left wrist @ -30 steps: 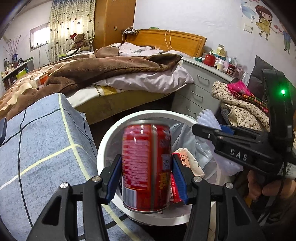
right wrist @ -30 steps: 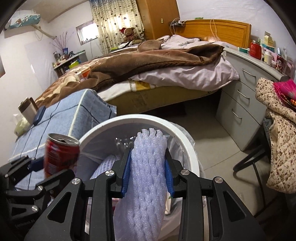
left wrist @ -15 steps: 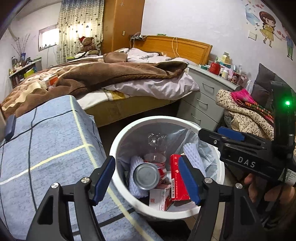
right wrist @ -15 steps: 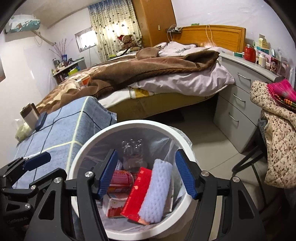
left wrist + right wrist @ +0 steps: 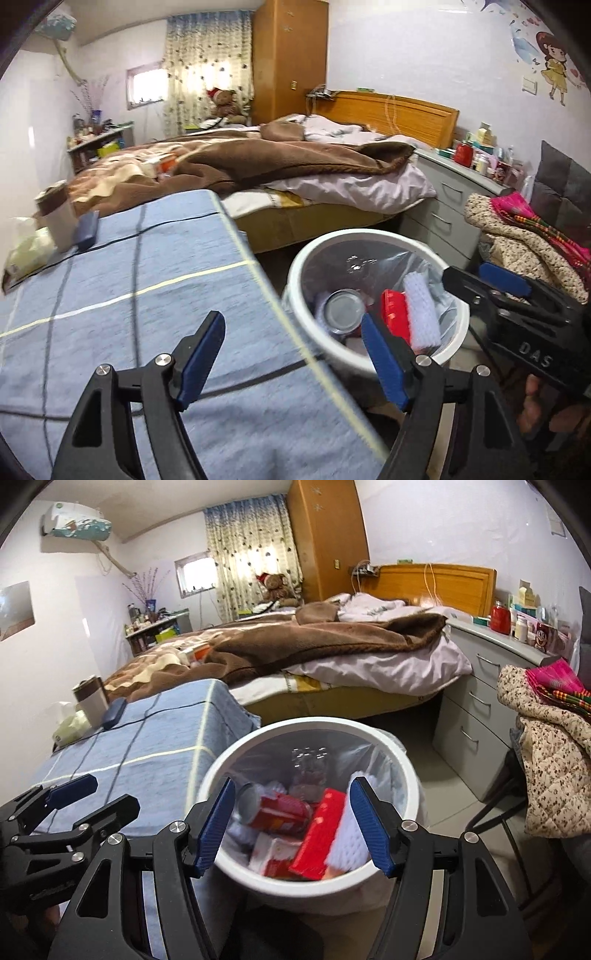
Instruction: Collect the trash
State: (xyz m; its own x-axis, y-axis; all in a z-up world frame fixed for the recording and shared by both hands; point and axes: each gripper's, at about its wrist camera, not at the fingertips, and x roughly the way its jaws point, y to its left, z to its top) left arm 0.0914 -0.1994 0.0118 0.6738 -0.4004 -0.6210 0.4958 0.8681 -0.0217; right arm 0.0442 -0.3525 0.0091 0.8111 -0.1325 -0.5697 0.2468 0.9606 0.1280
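Note:
A white bin (image 5: pixel 295 269) (image 5: pixel 221 768) with a clear liner stands on the floor beside the table. In it lie a red can (image 5: pixel 341 312) (image 5: pixel 277 810), a red box (image 5: pixel 395 314) (image 5: pixel 317 834), a white foam net (image 5: pixel 421 310) (image 5: pixel 351 834) and a clear bottle (image 5: pixel 308 764). My left gripper (image 5: pixel 290 317) hovers over the table's edge, left of the bin; its jaws are opening with nothing between them. My right gripper (image 5: pixel 292 781) hangs open and empty above the bin's near rim. Each gripper shows at the edge of the other's view.
A blue checked cloth covers the table (image 5: pixel 147 295), which carries a tumbler (image 5: pixel 55 218), a dark case (image 5: pixel 86 229) and a tissue pack (image 5: pixel 26 251) at its far end. Behind are a bed (image 5: pixel 295 166) and grey drawers (image 5: pixel 443 206). A chair with quilted clothes (image 5: pixel 546 757) stands right.
The can and the foam net, held over the bin a second ago, were let go and now lie inside. Both grippers opened and drew back; the left one swung left over the table.

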